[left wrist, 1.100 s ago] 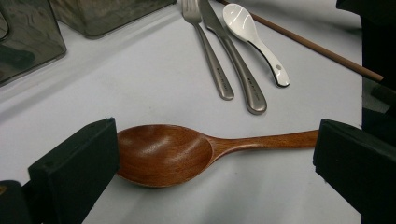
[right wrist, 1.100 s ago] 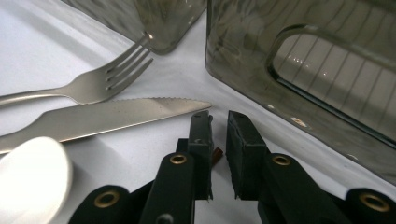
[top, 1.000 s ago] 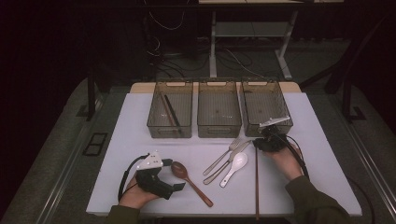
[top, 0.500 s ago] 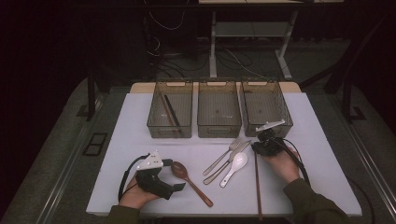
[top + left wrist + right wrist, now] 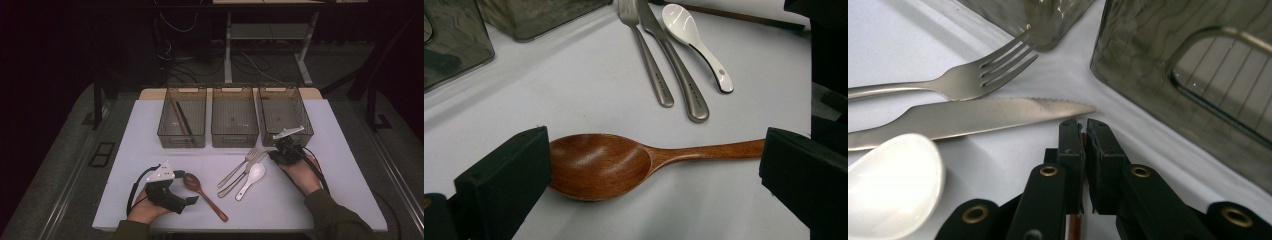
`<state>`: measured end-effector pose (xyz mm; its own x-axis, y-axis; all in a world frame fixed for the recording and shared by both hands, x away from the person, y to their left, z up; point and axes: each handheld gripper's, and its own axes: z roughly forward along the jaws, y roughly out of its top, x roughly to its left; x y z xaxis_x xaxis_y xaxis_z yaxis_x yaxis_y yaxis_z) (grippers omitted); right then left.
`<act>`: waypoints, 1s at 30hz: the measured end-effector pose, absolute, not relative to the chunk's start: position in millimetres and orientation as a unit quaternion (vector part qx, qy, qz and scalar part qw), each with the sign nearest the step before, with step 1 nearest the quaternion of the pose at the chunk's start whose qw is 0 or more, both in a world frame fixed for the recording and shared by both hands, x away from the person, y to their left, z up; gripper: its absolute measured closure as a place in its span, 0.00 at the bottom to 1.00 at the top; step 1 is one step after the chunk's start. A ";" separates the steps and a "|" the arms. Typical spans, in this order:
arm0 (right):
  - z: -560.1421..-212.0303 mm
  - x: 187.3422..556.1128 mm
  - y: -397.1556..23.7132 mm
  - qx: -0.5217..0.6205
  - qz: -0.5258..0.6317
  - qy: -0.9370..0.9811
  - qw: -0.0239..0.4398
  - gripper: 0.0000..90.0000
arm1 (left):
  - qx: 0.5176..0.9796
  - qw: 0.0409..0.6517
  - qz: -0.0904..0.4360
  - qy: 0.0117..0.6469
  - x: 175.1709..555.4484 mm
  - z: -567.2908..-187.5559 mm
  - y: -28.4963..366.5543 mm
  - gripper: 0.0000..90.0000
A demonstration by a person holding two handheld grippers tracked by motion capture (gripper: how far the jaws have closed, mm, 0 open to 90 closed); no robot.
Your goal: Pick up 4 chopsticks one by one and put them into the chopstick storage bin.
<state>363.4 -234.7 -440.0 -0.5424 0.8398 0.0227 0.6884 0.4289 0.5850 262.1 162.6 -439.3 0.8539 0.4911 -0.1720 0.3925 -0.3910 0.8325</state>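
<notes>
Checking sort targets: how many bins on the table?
3: left bin holding chopsticks, middle bin, right bin, side by side along the table's far edge.

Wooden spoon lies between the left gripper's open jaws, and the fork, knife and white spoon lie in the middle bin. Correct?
No: the fork, knife and white spoon lie on the table, outside the middle bin, as the high view shows. The rest holds.
</notes>
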 end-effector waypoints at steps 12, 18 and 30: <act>-428.2 339.6 -258.8 0.435 0.288 0.843 0.128 0.78 | 0.831 0.485 0.051 0.267 261.8 -438.8 163.5 0.00; -426.4 311.3 -272.7 0.421 0.294 0.850 0.118 0.76 | 0.831 0.485 0.051 0.267 261.6 -438.7 162.8 0.00; -434.9 270.9 -293.3 0.421 0.284 0.855 0.105 0.82 | 0.832 0.484 0.051 0.265 261.4 -438.7 162.2 0.00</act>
<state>270.9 -293.3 -434.9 -0.6235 0.7796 0.0588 0.6601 0.4846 0.5740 261.4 162.2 -438.7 0.8541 0.4912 -0.1710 0.3915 -0.3907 0.8331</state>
